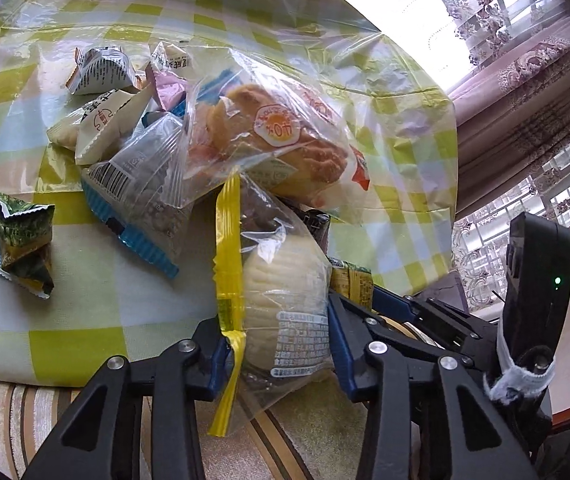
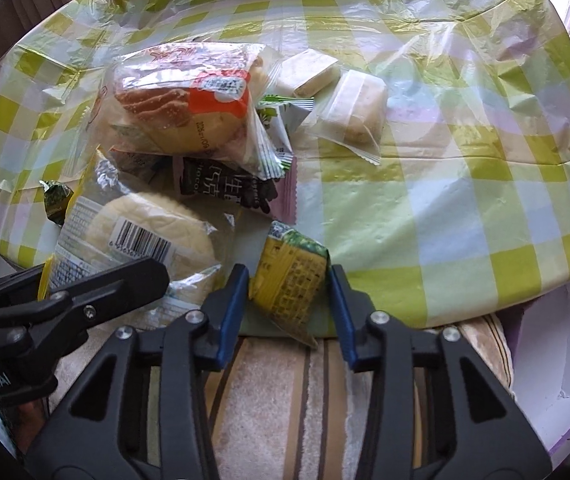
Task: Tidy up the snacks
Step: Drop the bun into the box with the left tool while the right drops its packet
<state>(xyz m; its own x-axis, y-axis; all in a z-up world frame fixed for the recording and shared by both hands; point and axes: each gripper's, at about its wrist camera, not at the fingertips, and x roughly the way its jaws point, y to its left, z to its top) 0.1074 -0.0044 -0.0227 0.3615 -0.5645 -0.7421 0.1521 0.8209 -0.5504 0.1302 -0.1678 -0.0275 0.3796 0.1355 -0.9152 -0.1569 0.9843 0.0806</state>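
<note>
My left gripper [image 1: 273, 314] is shut on a clear packet with a yellow seam that holds a pale round bun [image 1: 281, 276]. The packet hangs over the table's near edge. In the right wrist view the same bun packet [image 2: 153, 232] lies under the left gripper's black finger [image 2: 117, 284]. My right gripper [image 2: 288, 294] is shut on a small yellow-green packet [image 2: 293, 260] at the table's edge, with a blue pad against each side. That packet [image 1: 351, 278] also shows in the left wrist view, beside the right gripper's blue finger [image 1: 395, 304].
A snack pile lies behind: an orange-labelled bread bag [image 2: 189, 96], a dark chocolate packet [image 2: 225, 188], a blue-edged packet [image 1: 145, 204], white packets [image 1: 101, 68], pale cakes [image 2: 359, 108] and a crumpled green packet [image 1: 21, 240]. The checked tablecloth [image 2: 445, 208] lies under plastic, above a striped cushion [image 2: 285, 400].
</note>
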